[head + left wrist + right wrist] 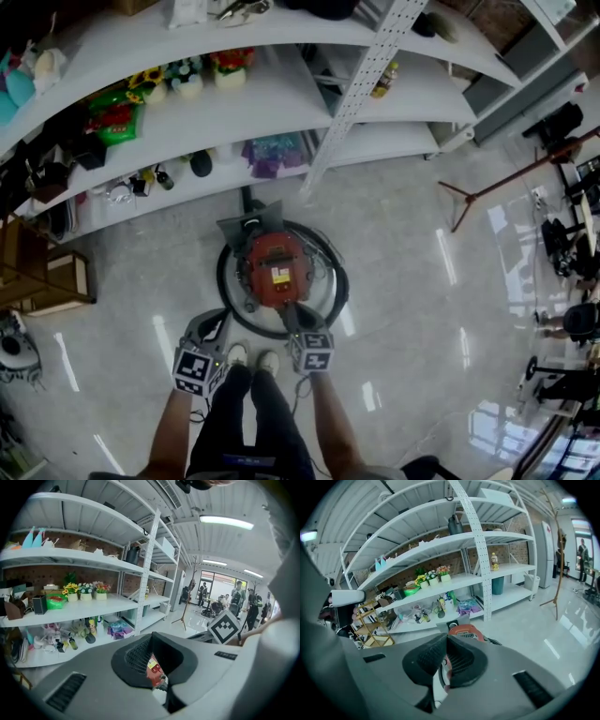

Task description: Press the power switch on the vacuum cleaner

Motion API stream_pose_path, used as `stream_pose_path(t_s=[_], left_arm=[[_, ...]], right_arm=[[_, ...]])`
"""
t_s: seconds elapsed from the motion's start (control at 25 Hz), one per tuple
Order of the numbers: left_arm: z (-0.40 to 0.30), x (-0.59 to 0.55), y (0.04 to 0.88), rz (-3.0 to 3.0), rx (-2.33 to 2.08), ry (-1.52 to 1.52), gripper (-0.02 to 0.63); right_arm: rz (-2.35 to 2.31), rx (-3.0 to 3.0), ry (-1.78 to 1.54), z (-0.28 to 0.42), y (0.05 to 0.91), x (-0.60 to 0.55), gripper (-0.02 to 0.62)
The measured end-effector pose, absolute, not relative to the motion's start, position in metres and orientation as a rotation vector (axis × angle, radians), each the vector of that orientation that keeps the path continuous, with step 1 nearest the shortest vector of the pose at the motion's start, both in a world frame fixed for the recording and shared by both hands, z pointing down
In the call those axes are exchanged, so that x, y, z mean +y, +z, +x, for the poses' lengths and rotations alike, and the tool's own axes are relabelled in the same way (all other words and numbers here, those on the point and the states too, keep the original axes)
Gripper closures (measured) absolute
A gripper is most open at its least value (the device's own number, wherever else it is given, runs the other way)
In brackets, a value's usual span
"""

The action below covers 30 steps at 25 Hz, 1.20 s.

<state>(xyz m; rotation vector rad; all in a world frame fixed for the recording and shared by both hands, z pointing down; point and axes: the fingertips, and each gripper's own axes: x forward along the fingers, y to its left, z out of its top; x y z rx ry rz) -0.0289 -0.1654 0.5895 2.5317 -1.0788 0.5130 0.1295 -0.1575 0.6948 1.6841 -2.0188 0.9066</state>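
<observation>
Here the right gripper (291, 317), jaws together, hovers by the vacuum cleaner (277, 270)

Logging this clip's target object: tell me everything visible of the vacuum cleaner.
The vacuum cleaner is a red, plastic-looking canister with a yellow-and-white label on top and a grey part at its far end. It sits on the floor before the white shelves, a black hose looped around it. The right gripper reaches its near edge; contact is unclear.

Red vacuum cleaner (278, 265) (yellow label (278, 277) on top), black hose loop (222, 278), white shelves (281, 98), pale grey floor (412, 281)
</observation>
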Motion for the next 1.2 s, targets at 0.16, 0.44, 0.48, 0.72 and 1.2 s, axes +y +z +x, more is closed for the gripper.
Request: stream_pose_path(t_s=[0.16, 0.44, 0.48, 0.72, 1.2], left_arm=[[-0.024, -0.163, 0.562, 2.564, -1.077, 0.495, 0.598], [-0.014, -0.155, 0.526, 2.629, -1.073, 0.474, 0.598], [-0.013, -0.154, 0.518, 2.639, -1.075, 0.474, 0.598], [-0.004, -0.148, 0.479, 2.700, -1.071, 0.455, 0.598], [0.006, -0.141, 0.411, 2.813, -1.078, 0.383, 0.598]], right_arm=[[1.720, -2.054, 0.870, 0.132, 0.655, -0.151, 0.584], [1.787, -2.071, 0.824, 0.144, 0.610, -0.136, 0.584], [1.797, -2.073, 0.818, 0.145, 0.602, -0.134, 0.584], [1.843, -2.084, 0.782, 0.151, 0.557, -0.119, 0.584], [1.902, -2.168, 0.646, 0.155, 0.460, -0.100, 0.584]])
